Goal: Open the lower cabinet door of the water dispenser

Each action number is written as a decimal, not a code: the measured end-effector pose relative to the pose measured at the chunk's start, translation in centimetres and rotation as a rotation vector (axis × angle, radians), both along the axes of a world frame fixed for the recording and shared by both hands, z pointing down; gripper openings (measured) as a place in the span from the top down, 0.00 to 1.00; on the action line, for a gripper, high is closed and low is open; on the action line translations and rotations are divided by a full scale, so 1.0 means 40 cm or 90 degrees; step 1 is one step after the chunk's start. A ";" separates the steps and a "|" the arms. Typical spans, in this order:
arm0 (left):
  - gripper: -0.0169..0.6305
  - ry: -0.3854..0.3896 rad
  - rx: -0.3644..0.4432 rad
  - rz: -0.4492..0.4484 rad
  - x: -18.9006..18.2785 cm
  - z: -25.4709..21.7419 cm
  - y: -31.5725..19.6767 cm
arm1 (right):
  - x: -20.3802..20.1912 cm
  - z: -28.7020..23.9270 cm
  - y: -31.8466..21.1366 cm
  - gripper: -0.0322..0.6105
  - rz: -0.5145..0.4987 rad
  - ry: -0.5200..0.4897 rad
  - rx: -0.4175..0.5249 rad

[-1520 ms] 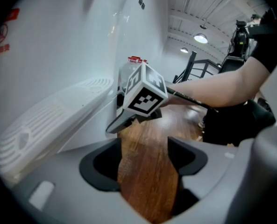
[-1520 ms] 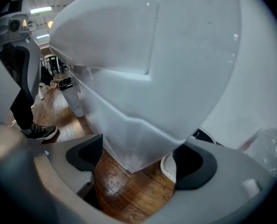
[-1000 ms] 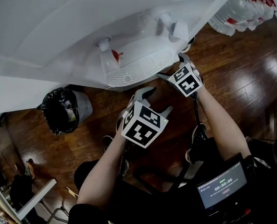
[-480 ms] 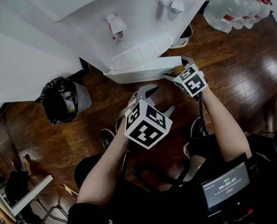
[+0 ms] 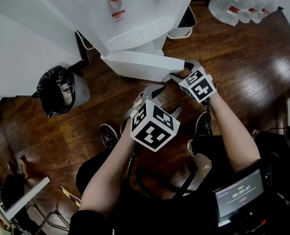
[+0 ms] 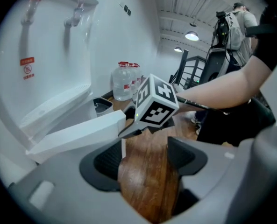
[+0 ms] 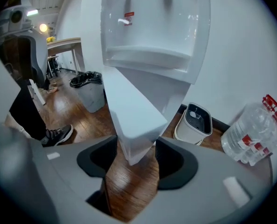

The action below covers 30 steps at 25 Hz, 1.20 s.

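Note:
The white water dispenser [image 5: 135, 13] stands at the top of the head view. Its lower cabinet door [image 5: 140, 65] is swung out toward me. My right gripper [image 5: 178, 70] has the door's free edge [image 7: 129, 111] between its jaws; they are closing, and both pads [image 7: 168, 160] meet the edge's sides. My left gripper [image 5: 167, 102] hangs a little nearer to me, open, with only the wood floor between its pads [image 6: 105, 160]. In the left gripper view the door [image 6: 77, 136] juts out to the left, and the right gripper's marker cube [image 6: 154, 107] sits at its end.
A bin with a black bag [image 5: 59, 94] stands left of the dispenser. A small white bin [image 5: 181, 26] and a pack of water bottles [image 5: 242, 4] lie to its right. My shoes [image 5: 107, 136] are on the dark wood floor. Another person [image 6: 236, 22] stands far behind.
The door has swung out from the dispenser's front. Both grippers have drawn back toward me with it, and the right jaws have narrowed onto its edge.

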<state>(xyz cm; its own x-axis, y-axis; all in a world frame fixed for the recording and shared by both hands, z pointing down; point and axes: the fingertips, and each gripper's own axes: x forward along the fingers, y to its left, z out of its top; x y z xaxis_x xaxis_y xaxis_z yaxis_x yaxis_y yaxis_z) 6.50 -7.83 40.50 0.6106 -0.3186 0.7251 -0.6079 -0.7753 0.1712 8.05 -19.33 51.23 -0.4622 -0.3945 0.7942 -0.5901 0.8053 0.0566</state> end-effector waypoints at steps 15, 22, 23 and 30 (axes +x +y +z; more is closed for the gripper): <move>0.47 -0.007 0.019 -0.029 -0.008 -0.019 0.219 | -0.068 -0.045 0.237 0.65 -0.037 -0.002 0.029; 0.50 -0.013 0.069 -0.124 -0.129 -0.031 0.229 | -0.100 -0.067 0.299 0.66 -0.036 -0.009 0.054; 0.50 -0.010 0.073 -0.144 -0.146 -0.034 0.222 | -0.098 -0.068 0.301 0.66 -0.034 -0.011 0.055; 0.54 0.008 0.075 -0.211 -0.194 -0.054 0.208 | -0.116 -0.082 0.334 0.68 -0.058 -0.011 0.048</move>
